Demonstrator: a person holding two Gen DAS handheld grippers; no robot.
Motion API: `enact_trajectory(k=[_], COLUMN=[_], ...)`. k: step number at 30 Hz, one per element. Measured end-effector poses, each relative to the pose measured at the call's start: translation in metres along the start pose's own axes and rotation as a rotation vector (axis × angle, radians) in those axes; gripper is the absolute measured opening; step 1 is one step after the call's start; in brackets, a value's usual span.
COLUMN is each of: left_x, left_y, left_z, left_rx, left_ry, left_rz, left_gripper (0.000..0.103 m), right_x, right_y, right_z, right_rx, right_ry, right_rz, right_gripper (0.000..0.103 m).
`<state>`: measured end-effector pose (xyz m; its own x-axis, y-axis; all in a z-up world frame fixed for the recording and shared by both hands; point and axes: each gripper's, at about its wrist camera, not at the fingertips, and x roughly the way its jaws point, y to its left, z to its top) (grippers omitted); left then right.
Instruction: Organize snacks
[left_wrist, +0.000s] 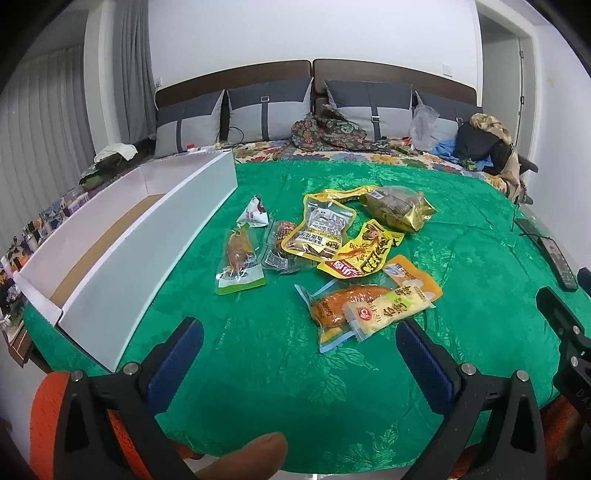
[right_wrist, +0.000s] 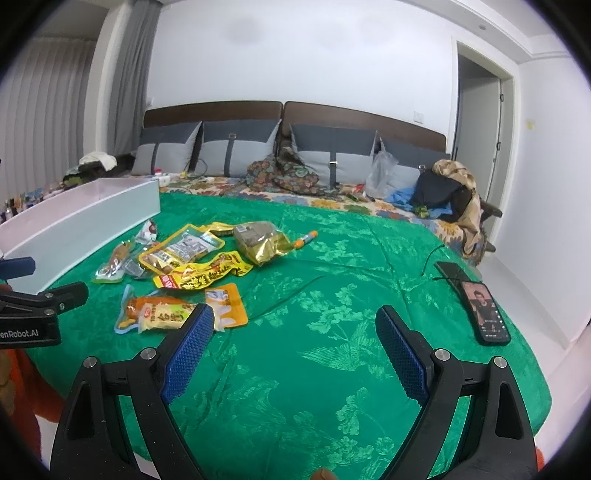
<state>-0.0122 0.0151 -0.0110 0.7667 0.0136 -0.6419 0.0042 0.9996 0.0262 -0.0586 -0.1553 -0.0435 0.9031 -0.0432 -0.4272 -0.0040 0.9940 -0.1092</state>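
Several snack packets lie in a loose pile on the green cloth (left_wrist: 280, 369): a pale yellow packet (left_wrist: 388, 308) on an orange one (left_wrist: 343, 301), a yellow packet (left_wrist: 364, 249), a clear-yellow peanut pack (left_wrist: 321, 229), a gold bag (left_wrist: 399, 206). A white box (left_wrist: 122, 254) stands open at the left. My left gripper (left_wrist: 299, 332) is open and empty, just short of the pale yellow packet. My right gripper (right_wrist: 295, 314) is open and empty over bare cloth, right of the pile (right_wrist: 184, 266). The white box also shows at the left in the right wrist view (right_wrist: 81, 218).
Two phones (right_wrist: 484, 306) and a cable lie on the cloth at the right. A small orange tube (right_wrist: 304, 238) lies beyond the gold bag. Pillows, clothes, a plastic bag and a black bag (right_wrist: 439, 195) line the far headboard. The cloth's near edge drops off just below the grippers.
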Motion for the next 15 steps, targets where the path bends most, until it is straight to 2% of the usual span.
enact_trajectory(k=[15], left_x=[-0.0002], left_y=[0.0007], left_z=[-0.0021], left_rx=[0.021], left_ry=[0.005], left_rz=[0.009], left_gripper=[0.103], right_x=[0.0037], right_y=[-0.0007], right_z=[-0.0016], right_rx=[-0.005], right_ry=[0.004], right_rz=[0.004], right_gripper=[0.092])
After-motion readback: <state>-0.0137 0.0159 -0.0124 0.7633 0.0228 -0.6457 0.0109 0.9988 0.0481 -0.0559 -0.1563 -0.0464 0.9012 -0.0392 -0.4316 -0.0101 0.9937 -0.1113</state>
